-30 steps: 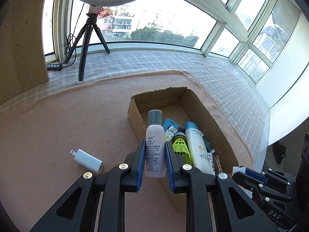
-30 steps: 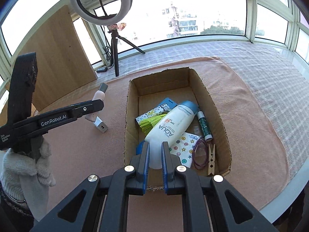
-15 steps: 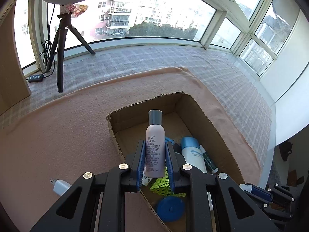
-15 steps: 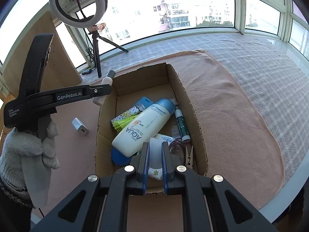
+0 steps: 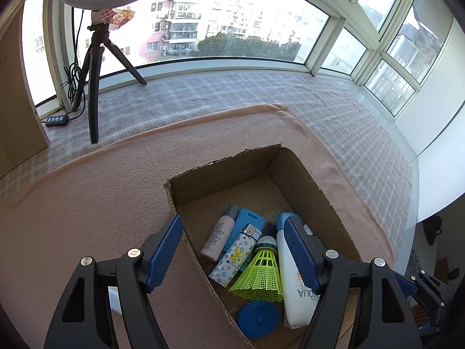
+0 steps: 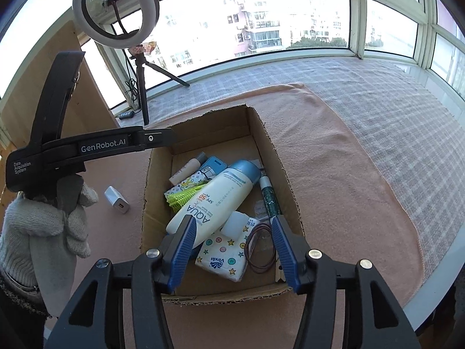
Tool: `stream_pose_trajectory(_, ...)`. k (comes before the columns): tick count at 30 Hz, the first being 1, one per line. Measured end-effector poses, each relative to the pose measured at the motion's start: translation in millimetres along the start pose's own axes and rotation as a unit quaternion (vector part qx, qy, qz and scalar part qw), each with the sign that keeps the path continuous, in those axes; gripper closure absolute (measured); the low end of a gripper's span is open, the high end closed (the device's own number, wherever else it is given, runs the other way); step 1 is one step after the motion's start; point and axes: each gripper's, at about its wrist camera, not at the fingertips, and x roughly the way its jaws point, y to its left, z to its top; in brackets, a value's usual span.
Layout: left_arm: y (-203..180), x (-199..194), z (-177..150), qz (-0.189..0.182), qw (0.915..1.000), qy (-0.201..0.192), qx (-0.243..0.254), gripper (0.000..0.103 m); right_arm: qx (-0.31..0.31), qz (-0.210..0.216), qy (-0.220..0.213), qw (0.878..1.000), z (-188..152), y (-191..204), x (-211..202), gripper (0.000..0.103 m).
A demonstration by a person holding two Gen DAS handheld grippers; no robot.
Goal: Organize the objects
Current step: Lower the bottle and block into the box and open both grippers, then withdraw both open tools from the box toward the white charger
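Both your left tongs (image 5: 232, 250) and right tongs (image 6: 231, 242) are opening, empty, over the box (image 6: 263, 133), charger (image 6: 116, 199) at nine o'clock.

Both tongs are opening: the small pink bottle (image 5: 218, 236) has left the left tongs (image 5: 232, 254) and lies in the cardboard box (image 5: 314, 183).

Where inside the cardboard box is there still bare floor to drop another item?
Free: the far end of the cardboard box, bare floor between its back wall and the small pink bottle; also a strip along the right wall beside the green glitter tube. Crowded: the near half, with the sunscreen bottle, tissue pack and shuttlecock overlapping.
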Motion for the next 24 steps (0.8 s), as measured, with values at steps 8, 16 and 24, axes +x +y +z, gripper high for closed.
stream_pose_trajectory(8,11.2,-17.7,-7.1,0.016,0.9998,-0.008,-0.003,0.028,-0.005,0.007,0.003,1.0,0.2,7.5,-0.5,0.053)
stream_pose_trajectory(16,51.6,-54.0,-43.1,0.045,0.9987,-0.005,-0.025,0.028,-0.026,0.039,0.004,0.999,10.9,28.6,0.4,0.053)
stream_pose_trajectory(24,109.6,-105.4,-91.7,0.081,0.9942,-0.011,-0.071,0.028,-0.059,0.064,0.011,0.996,27.4,64.1,11.8,0.053)
